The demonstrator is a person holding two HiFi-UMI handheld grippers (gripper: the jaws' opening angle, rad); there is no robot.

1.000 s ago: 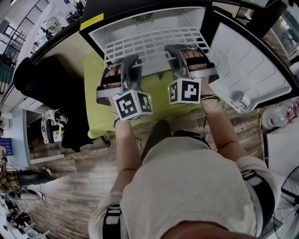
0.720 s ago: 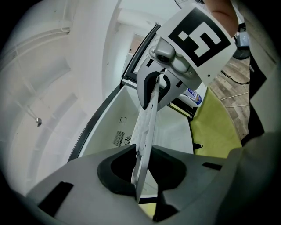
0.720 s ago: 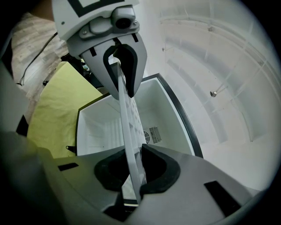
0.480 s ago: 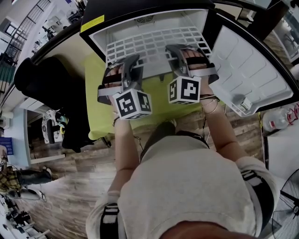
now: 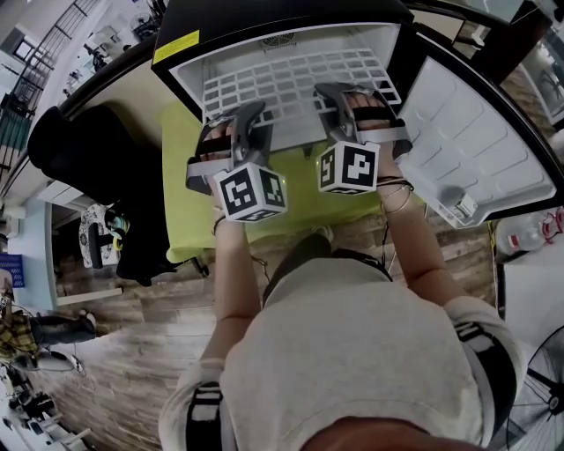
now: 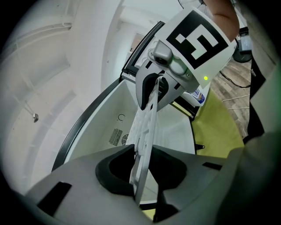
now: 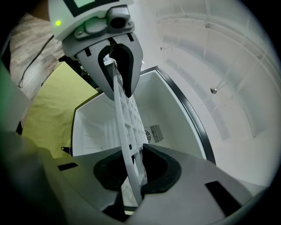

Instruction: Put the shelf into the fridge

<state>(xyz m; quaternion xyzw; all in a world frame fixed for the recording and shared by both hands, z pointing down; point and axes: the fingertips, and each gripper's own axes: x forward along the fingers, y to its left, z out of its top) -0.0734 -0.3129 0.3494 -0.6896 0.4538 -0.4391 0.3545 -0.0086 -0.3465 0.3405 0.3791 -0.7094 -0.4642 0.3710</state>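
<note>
White shelf point(image 5: 291, 84) lies inside the open fridge point(image 5: 264, 13). Left gripper point(image 6: 147, 154) and right gripper point(image 7: 136, 154) jaws, just opening, loosely straddle its front edge.

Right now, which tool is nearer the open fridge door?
The right tool, on the shelf's door side. Its jaws and the left tool's have just been opening, shelf between them.

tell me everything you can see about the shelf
The shelf is a white, plastic-looking flat grid of rectangular openings. It lies about level, mostly inside the open fridge, with its near edge still just outside. That edge stands between the jaws of the left gripper and the right gripper, which have just been opening and look loose on it.
</note>
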